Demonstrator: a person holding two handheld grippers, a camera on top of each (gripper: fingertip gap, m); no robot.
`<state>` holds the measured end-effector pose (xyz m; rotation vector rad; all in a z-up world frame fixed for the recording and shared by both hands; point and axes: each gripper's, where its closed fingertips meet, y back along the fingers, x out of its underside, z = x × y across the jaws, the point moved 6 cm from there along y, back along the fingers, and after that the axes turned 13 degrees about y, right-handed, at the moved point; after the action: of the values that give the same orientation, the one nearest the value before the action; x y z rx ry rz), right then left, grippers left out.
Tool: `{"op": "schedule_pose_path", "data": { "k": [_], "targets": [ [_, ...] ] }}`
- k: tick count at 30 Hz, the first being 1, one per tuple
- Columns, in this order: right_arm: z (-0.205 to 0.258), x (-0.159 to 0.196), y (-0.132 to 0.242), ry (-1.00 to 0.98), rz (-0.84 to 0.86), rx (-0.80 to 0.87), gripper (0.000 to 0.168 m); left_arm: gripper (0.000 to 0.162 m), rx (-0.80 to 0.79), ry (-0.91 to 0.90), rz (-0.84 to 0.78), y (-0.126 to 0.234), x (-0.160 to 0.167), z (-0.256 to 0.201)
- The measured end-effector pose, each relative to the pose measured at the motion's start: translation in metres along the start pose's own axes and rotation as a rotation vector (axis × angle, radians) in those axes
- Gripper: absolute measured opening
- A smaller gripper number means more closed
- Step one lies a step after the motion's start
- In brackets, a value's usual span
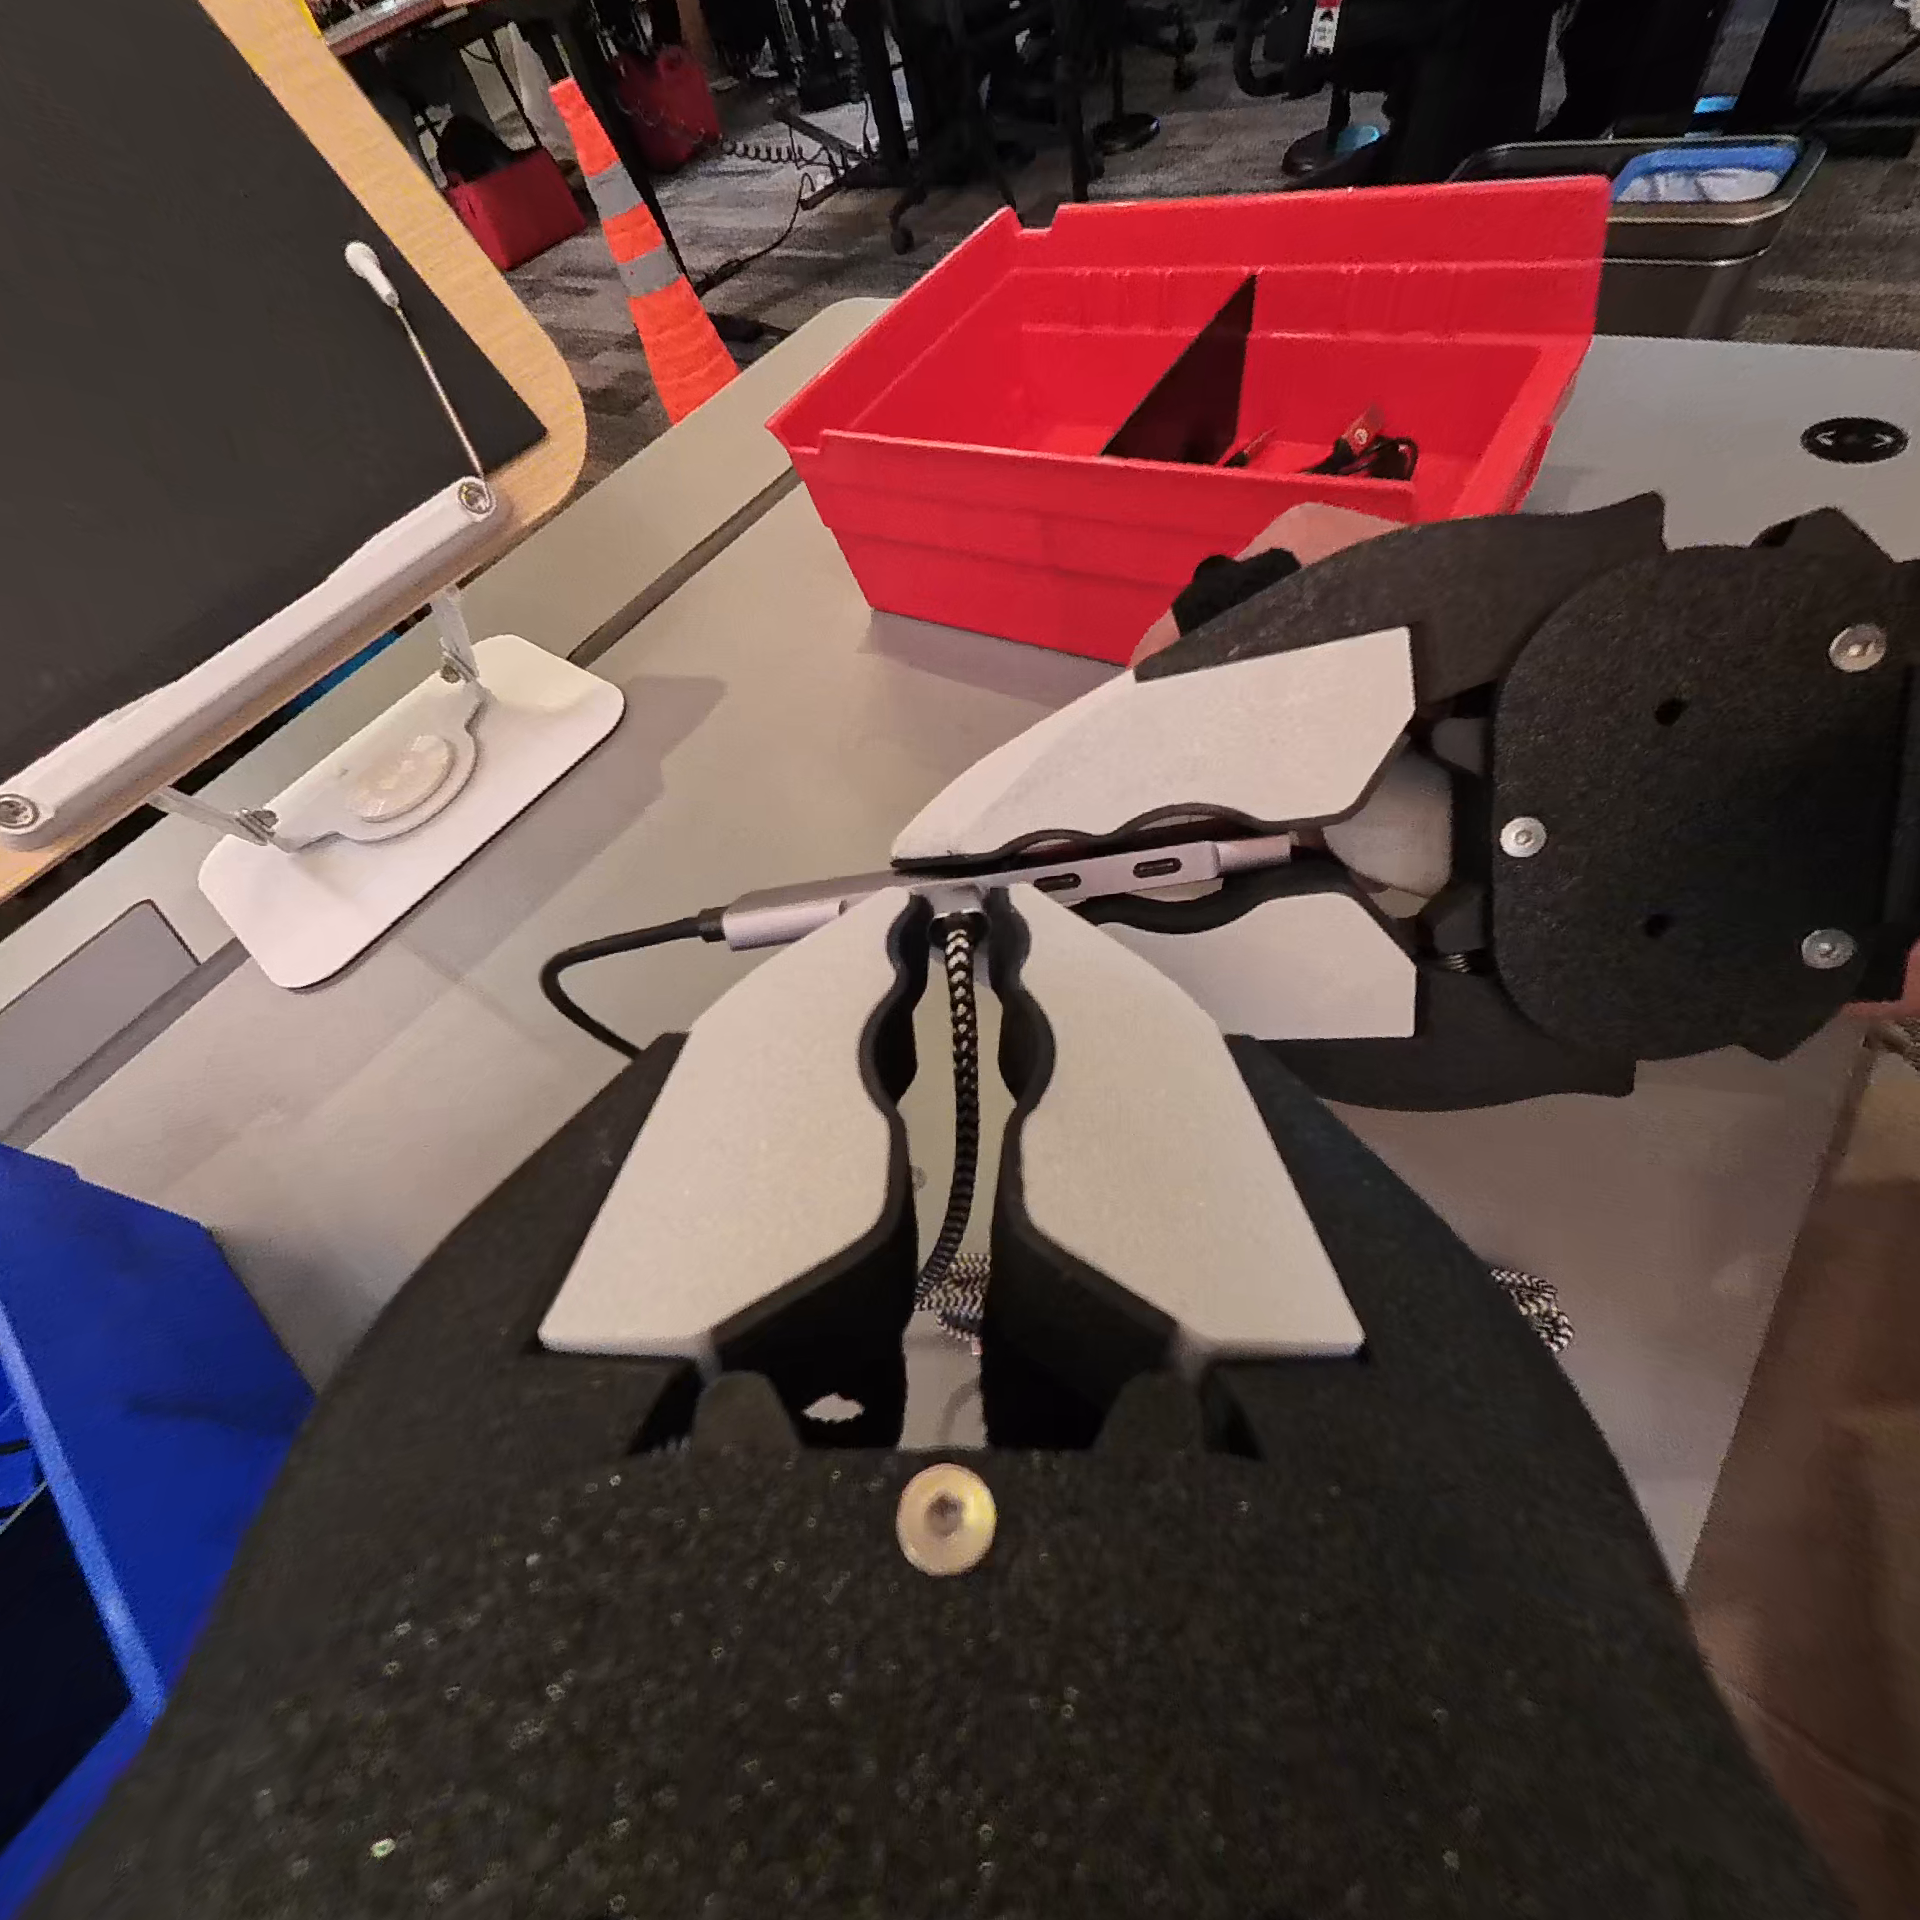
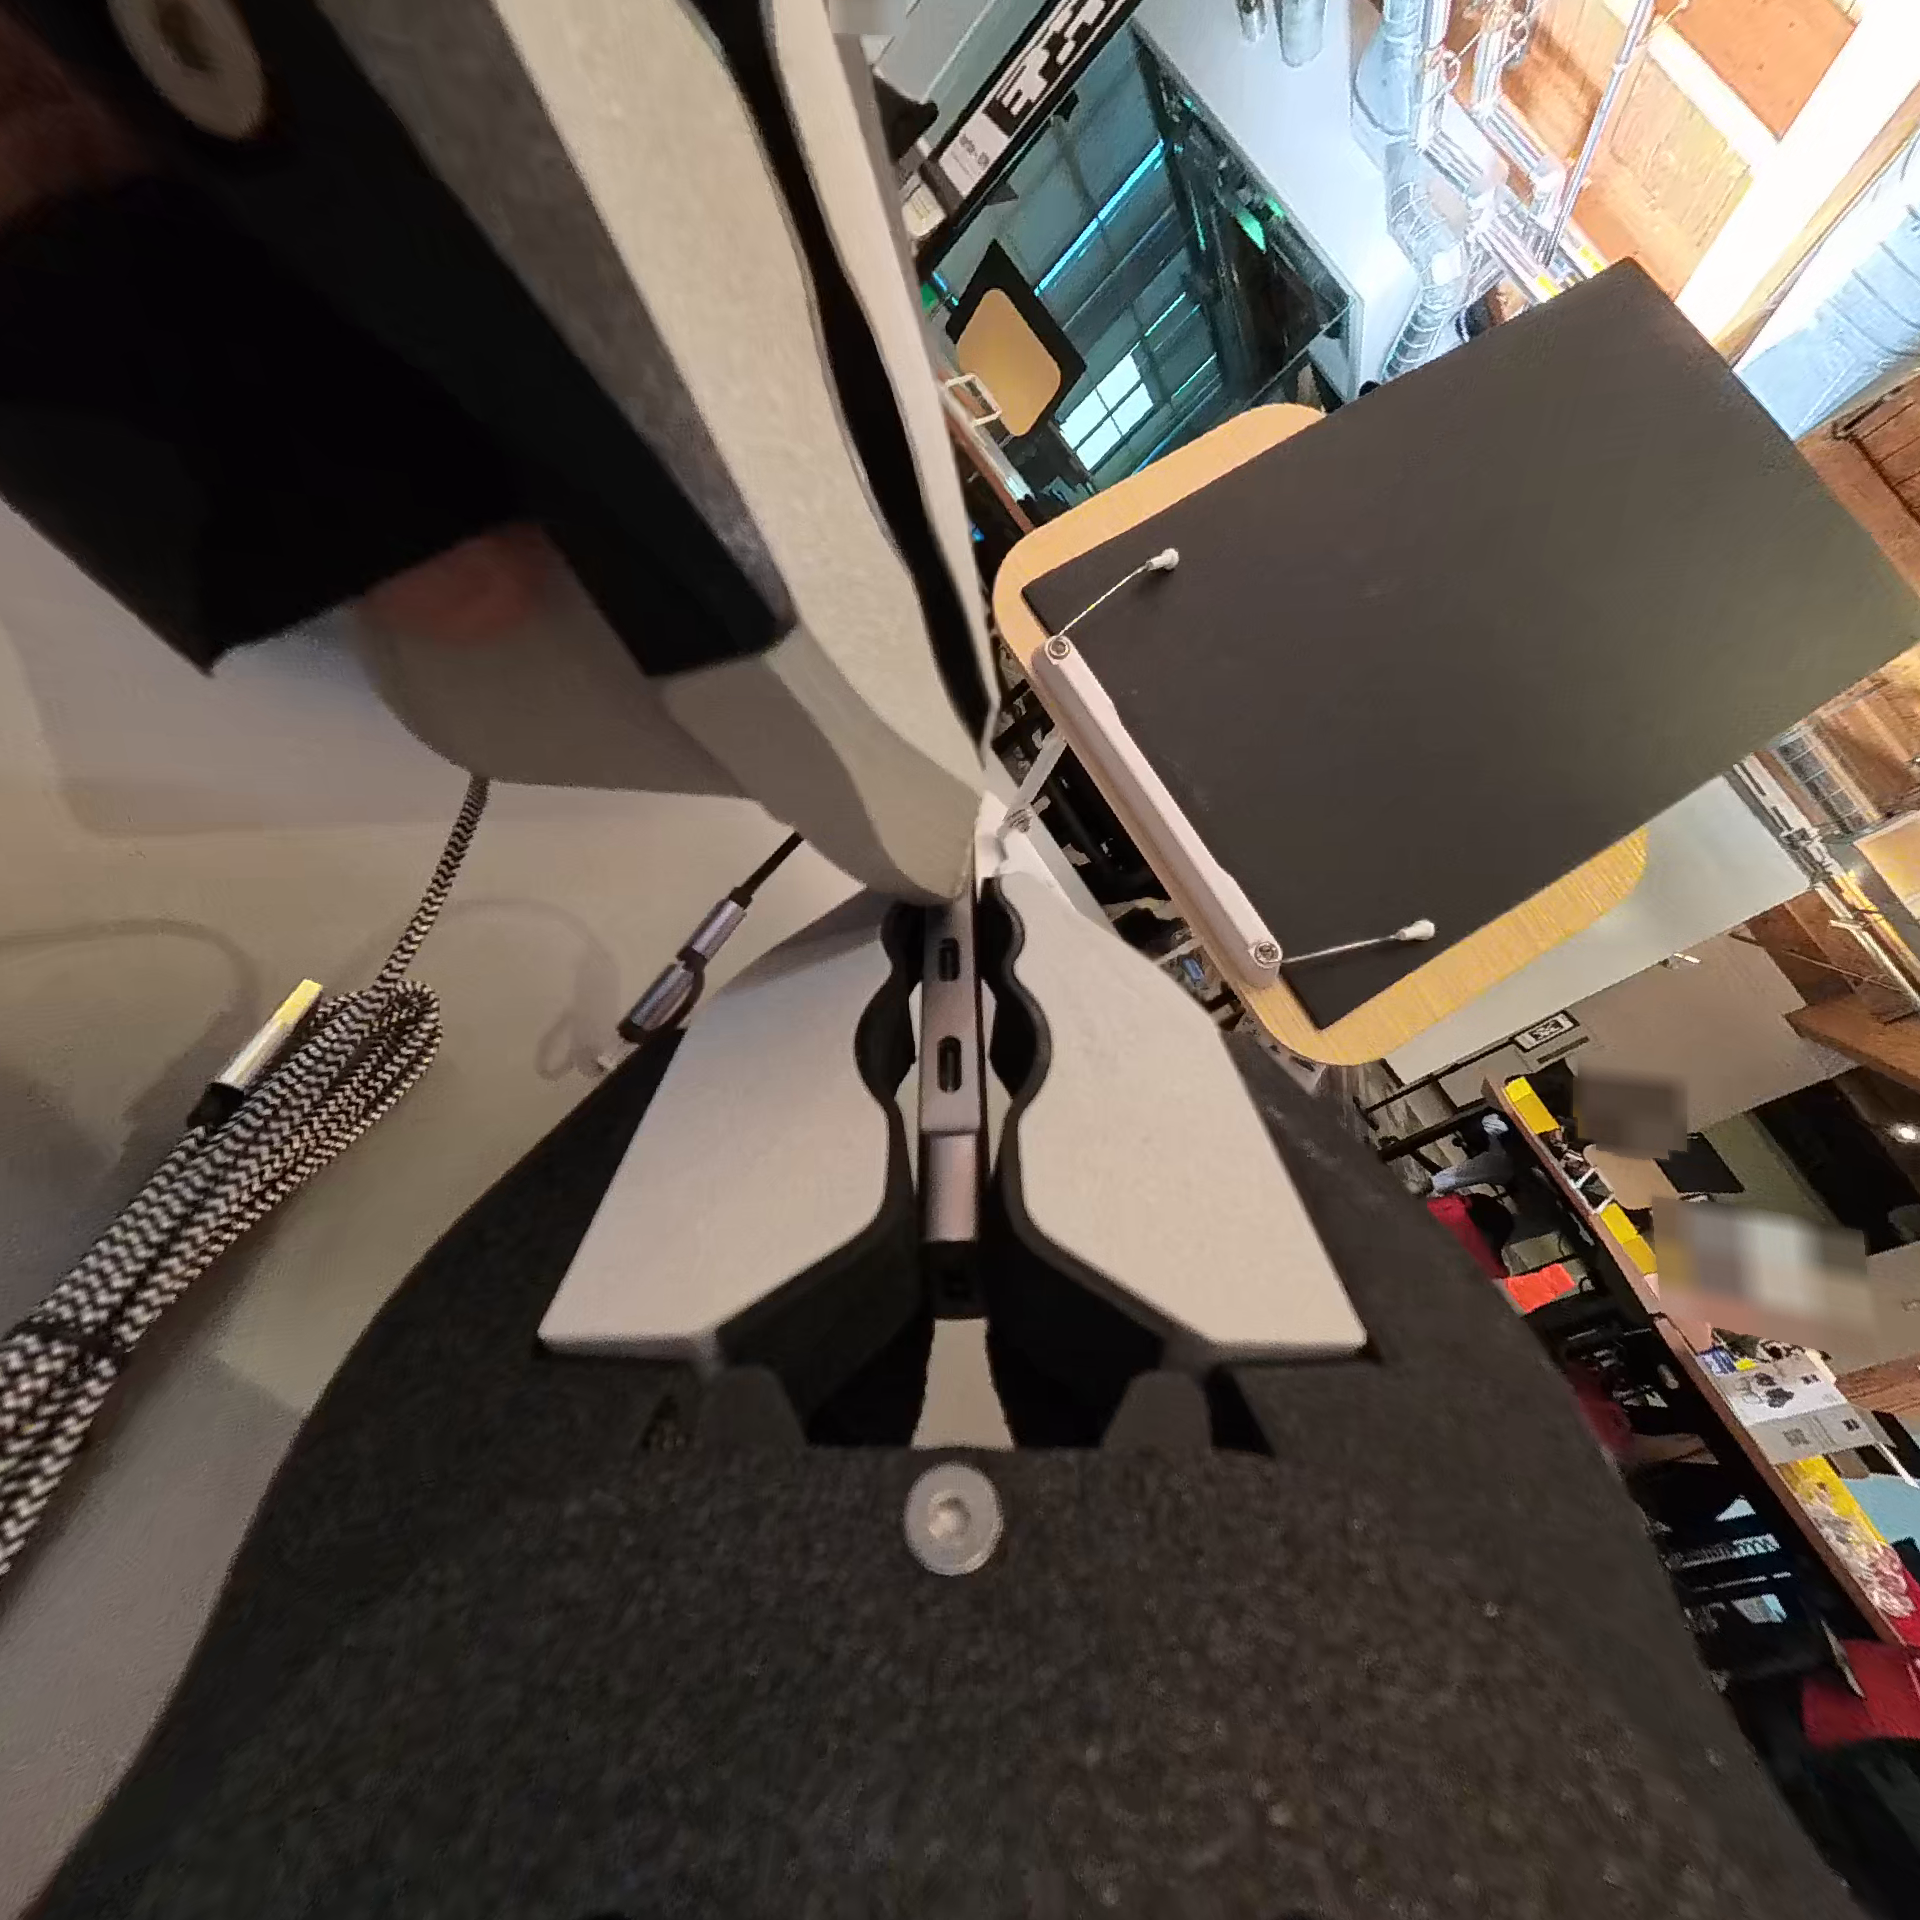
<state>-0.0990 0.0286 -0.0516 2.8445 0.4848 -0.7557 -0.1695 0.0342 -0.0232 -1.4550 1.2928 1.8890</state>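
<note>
I am pinching the slim grey USB hub flat in my right gripper so its ports face my left gripper, which is clamping the braided cable's plug against its edge above the grey table.

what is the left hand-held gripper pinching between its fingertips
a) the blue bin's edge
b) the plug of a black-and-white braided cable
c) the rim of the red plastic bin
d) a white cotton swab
b: in the left wrist view the left hand-held gripper closes on the plug of the black-and-white braided cable, which meets the slim grey metal hub held by the right hand-held gripper.
</note>
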Motion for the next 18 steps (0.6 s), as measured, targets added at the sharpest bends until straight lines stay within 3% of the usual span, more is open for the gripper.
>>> {"op": "schedule_pose_path", "data": {
  "k": [7, 10, 18],
  "targets": [
    [0.008, 0.004, 0.003, 0.032, -0.008, -0.012, 0.009, 0.011, 0.017, 0.02, 0.061, -0.004, 0.005, -0.003],
    [0.012, 0.009, 0.003, 0.11, 0.051, 0.008, 0.018, 0.011, -0.017, -0.004, 0.072, -0.008, 0.01, -0.003],
    [0.016, 0.008, 0.003, 0.141, 0.104, -0.028, 0.01, 0.011, -0.041, -0.012, 0.08, -0.011, 0.014, -0.004]
  ]
}}
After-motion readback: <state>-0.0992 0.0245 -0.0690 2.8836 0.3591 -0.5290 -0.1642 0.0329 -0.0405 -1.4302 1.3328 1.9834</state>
